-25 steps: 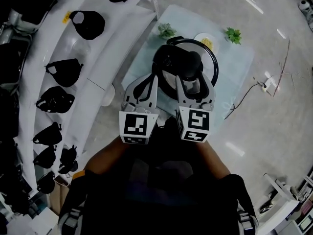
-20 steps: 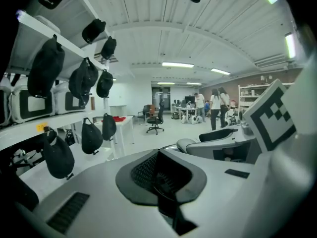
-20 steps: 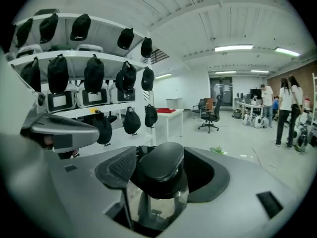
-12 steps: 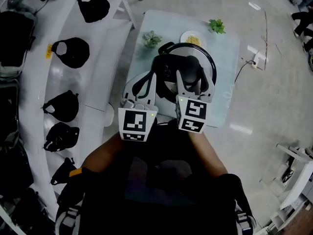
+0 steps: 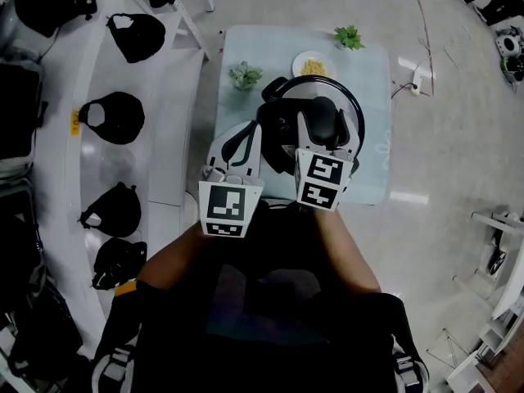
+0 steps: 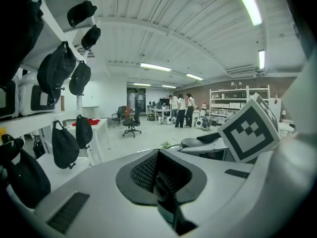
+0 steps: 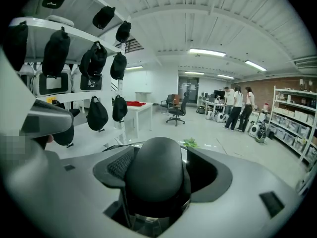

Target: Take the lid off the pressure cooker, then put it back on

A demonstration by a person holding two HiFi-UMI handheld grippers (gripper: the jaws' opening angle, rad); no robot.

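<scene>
The right gripper (image 5: 326,140) is just spreading its jaws around the pressure cooker lid handle (image 7: 157,175); the left gripper (image 5: 240,139) is holding its jaws together, empty

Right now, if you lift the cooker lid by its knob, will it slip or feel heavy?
Probably heavy: the lid looks wide, with bulky fittings. The knob is smooth and rounded, so it could slip; the right gripper's jaws, just opened wider, stand around it.

One pressure cooker (image 5: 278,98), one plate (image 5: 313,64), two small plants (image 5: 245,75)
</scene>
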